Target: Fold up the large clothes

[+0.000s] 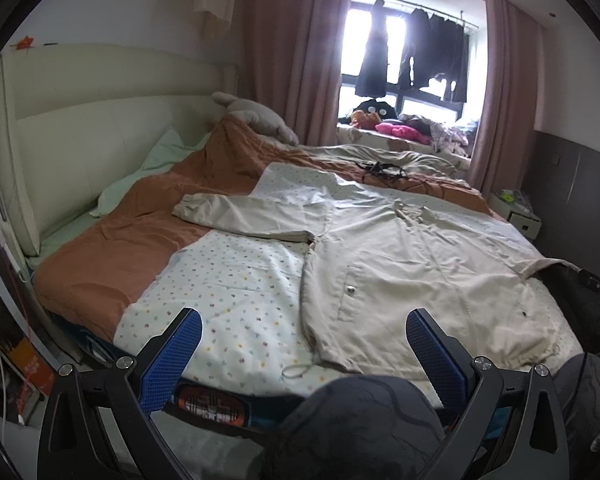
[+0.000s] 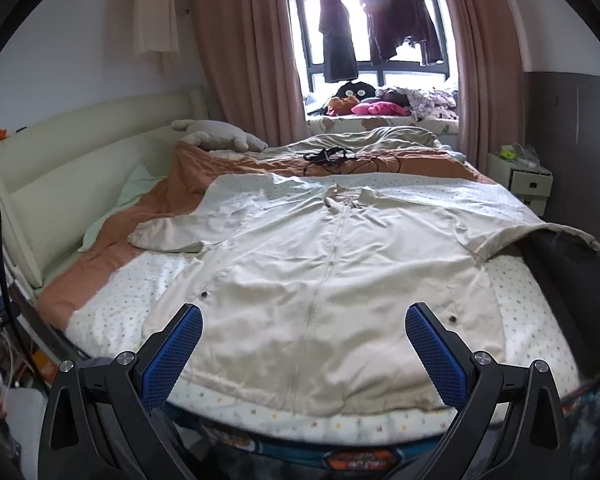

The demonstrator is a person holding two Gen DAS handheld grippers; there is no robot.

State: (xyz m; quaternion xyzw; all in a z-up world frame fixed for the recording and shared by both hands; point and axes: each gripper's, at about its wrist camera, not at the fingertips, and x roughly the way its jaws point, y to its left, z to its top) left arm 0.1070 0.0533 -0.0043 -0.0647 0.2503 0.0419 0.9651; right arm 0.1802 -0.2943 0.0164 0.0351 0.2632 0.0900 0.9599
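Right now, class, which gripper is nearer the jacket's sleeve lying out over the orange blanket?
Left. The left gripper hovers off the hem's left corner, on the sleeve's side; the right gripper faces the jacket's middle.

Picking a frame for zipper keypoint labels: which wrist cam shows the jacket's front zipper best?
Right wrist. The zipper runs down the middle of the beige jacket, visible collar to hem. In the left wrist view the jacket lies off to the right, oblique; its zipper is hard to trace.
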